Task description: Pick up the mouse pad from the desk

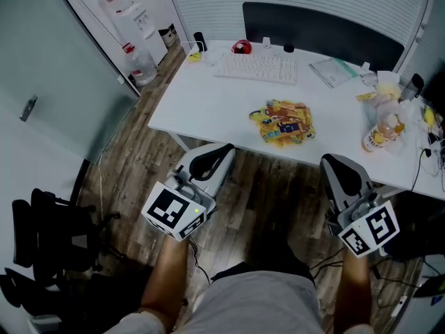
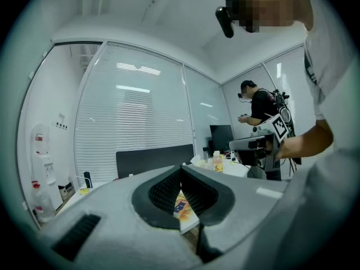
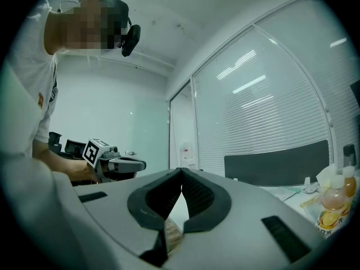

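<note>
The mouse pad point(image 1: 281, 122), a colourful yellow and orange sheet, lies flat near the front edge of the white desk point(image 1: 208, 103). Both grippers hover level over the wood floor, short of the desk's front edge. My left gripper point(image 1: 224, 149) is shut and empty, its tips below and left of the pad. My right gripper point(image 1: 334, 160) is shut and empty too, below and right of the pad. In the left gripper view, a strip of the mouse pad point(image 2: 181, 206) shows under the closed jaws of the left gripper point(image 2: 181, 167). The right gripper point(image 3: 181, 170) points at the desk edge.
A white keyboard point(image 1: 256, 67) lies at the back of the desk before a dark partition point(image 1: 320, 26). Papers point(image 1: 334, 70), snack bags and an orange drink bottle point(image 1: 379, 134) crowd the right end. A water dispenser point(image 1: 132, 12) and a black chair point(image 1: 42, 235) stand to the left.
</note>
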### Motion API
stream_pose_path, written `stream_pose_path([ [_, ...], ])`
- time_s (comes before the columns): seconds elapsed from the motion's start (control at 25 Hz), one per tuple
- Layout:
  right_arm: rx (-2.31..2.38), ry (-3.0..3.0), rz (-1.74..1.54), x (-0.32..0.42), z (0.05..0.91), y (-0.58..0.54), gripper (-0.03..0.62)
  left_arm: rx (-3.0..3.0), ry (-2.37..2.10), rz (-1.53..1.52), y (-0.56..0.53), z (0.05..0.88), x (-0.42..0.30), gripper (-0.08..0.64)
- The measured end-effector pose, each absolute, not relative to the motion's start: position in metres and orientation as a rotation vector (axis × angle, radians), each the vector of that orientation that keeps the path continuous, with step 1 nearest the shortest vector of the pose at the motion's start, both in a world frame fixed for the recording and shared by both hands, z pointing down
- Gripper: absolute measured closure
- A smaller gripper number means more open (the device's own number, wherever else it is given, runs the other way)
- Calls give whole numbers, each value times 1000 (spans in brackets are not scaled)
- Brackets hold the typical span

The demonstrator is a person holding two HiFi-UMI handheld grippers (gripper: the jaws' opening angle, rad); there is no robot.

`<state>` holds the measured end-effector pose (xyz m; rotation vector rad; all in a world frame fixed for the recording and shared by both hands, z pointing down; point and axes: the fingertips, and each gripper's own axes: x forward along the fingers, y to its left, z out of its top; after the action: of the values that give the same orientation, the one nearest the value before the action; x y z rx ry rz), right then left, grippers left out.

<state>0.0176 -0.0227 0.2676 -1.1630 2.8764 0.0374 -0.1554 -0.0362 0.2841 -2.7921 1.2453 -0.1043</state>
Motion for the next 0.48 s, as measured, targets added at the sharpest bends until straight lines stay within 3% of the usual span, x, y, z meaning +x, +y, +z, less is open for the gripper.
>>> stream_pose_path([
  [0.48, -1191, 2961, 39, 32, 291, -115, 580, -2802, 1268, -165, -124, 303, -134, 544],
])
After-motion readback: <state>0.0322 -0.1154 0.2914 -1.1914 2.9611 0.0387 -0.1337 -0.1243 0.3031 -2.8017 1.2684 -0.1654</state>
